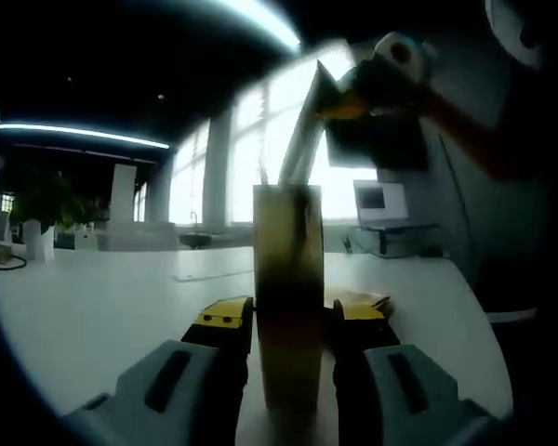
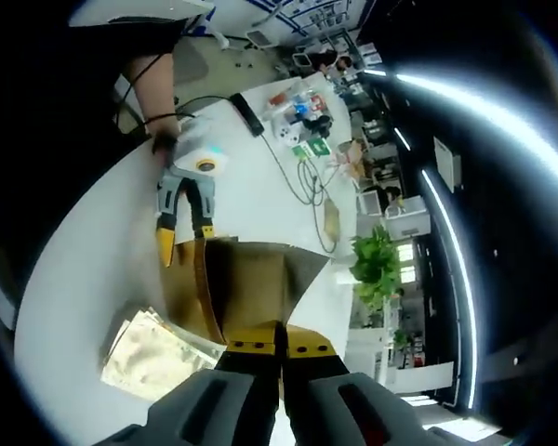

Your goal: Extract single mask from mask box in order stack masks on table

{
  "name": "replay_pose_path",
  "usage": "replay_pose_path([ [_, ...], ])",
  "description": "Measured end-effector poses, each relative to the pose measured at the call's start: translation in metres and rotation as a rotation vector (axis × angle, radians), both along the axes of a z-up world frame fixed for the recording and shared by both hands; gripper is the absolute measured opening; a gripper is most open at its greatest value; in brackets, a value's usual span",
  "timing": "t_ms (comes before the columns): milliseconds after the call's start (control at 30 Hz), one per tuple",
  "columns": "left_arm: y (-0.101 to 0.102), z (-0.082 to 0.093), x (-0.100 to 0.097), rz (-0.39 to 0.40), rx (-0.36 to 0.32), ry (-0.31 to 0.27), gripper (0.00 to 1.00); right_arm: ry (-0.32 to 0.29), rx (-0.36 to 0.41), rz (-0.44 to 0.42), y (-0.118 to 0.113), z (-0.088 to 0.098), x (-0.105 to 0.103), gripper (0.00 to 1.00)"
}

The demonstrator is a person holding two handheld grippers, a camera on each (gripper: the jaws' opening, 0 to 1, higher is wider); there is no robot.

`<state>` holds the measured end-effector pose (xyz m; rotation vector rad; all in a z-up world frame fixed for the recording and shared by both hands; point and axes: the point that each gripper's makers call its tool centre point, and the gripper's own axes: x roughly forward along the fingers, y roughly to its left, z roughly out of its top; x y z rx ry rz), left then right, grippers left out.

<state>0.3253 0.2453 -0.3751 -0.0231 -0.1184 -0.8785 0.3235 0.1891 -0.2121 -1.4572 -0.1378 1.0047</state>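
**Mask box held up while one mask is drawn out**

The mask box [image 1: 288, 297] stands upright in the lower middle of the left gripper view, clamped between the two jaws of the left hand-held gripper [image 1: 290, 325]. In the right gripper view, the left hand-held gripper [image 2: 184, 243] reaches into the frame from upper left to hold this same brown box [image 2: 225, 288]. The right hand-held gripper [image 2: 281, 347] has its jaws together on a mask [image 2: 293, 274], a thin sheet rising from the box. In the lower left of that view, some masks [image 2: 153, 353] already lie on the white worktop [image 2: 84, 279].

A risk, in my judgement: the next mask may come out too, or the light box may slip in the clamp if the pull is too quick.

The room is a large office with bright windows, a plant [image 2: 377, 265] and cables [image 2: 302, 177] on the worktop.
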Motion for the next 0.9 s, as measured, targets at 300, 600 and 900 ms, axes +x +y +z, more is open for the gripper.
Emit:
replay_pose_path([
  [300, 0.0, 0.0, 0.0, 0.0, -0.004, 0.006, 0.26, -0.058, 0.081, -0.033, -0.005, 0.015, 0.001, 0.0],
  [600, 0.0, 0.001, 0.0, -0.002, -0.005, -0.001, 0.26, -0.089, 0.288, -0.096, -0.014, 0.023, -0.006, 0.0],
  [900, -0.003, 0.001, -0.002, -0.018, -0.007, 0.0, 0.26, -0.182, 0.355, -0.161, -0.014, 0.021, -0.01, 0.0],
])
